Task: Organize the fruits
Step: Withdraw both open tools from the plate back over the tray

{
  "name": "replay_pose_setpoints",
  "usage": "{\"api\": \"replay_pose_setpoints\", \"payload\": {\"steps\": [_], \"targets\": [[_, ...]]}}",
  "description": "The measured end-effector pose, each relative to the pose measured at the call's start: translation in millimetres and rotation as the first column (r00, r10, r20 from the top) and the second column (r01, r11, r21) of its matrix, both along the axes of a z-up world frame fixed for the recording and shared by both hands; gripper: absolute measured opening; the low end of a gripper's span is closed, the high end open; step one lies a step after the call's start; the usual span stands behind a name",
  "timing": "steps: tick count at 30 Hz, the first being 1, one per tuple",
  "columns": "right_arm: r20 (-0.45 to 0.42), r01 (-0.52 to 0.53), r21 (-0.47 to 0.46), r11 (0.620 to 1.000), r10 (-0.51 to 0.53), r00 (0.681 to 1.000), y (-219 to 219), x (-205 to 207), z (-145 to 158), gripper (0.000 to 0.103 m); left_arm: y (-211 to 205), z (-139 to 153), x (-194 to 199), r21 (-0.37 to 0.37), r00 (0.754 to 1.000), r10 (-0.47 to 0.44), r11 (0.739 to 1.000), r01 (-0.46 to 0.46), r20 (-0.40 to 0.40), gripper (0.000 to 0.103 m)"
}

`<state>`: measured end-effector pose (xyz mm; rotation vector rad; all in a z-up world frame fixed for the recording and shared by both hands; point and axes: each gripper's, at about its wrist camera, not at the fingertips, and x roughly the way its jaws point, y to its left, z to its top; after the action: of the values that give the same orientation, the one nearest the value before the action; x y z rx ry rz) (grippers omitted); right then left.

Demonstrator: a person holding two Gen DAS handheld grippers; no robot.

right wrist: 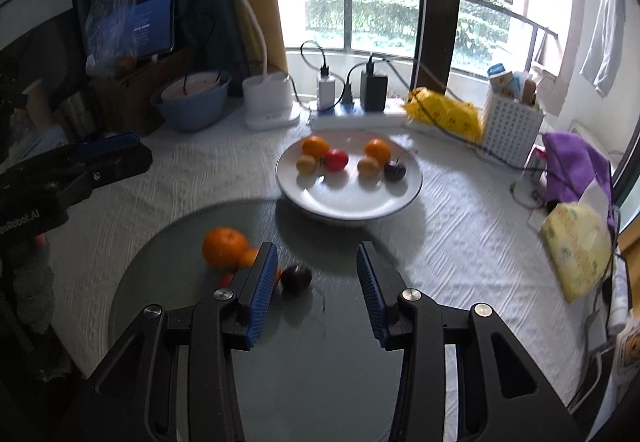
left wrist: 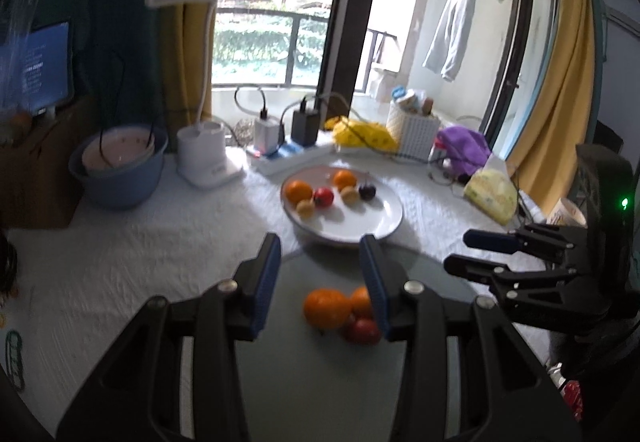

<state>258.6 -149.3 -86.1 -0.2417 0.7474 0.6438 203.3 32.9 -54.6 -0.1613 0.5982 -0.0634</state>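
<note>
honestly both grippers were spread with nothing between the pads. the left gripper (left wrist: 320, 282) hung over the big orange (left wrist: 326, 308) on the grey glass disc (left wrist: 312, 382), the right gripper (right wrist: 316, 290) near the dark plum (right wrist: 296, 278). six more fruits sat in the white plate (right wrist: 348, 205) beyond. that orange looked firm but round and prone to rolling, so i'd pinch across its widest middle; the plum seemed softer, go gentle.

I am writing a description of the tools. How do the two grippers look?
Both are black plastic with silver screws. The left gripper and right gripper have ribbed blue pads on their fingers. A green light glows on the right one's body, and white lettering marks the left one.
</note>
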Motion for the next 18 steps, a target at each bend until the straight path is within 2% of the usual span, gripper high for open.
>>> {"api": "replay_pose_setpoints", "payload": {"steps": [7, 10, 12, 18], "targets": [[-0.033, 0.017, 0.004, 1.000, -0.017, 0.999, -8.5, -6.0, -20.7, 0.044, -11.7, -28.1, -2.4, 0.003, 0.998, -0.008, 1.000, 0.008, -0.068, 0.042], [-0.043, 0.019, 0.009, 1.000, -0.019, 0.999, -13.6, -8.7, -26.9, 0.044, -17.6, -38.6, -2.5, -0.013, 0.995, -0.011, 1.000, 0.010, -0.094, 0.043], [-0.039, 0.023, 0.009, 1.000, -0.023, 0.999, -18.2, -9.8, -28.4, 0.044, -21.4, -46.7, -1.2, -0.051, 0.993, -0.030, 0.998, 0.024, -0.114, 0.043], [-0.044, 0.039, 0.018, 0.999, -0.038, 0.998, -34.4, -7.9, -29.6, 0.044, -38.2, -66.2, 7.0, -0.065, 0.983, -0.048, 0.997, 0.037, -0.175, 0.049]]}}
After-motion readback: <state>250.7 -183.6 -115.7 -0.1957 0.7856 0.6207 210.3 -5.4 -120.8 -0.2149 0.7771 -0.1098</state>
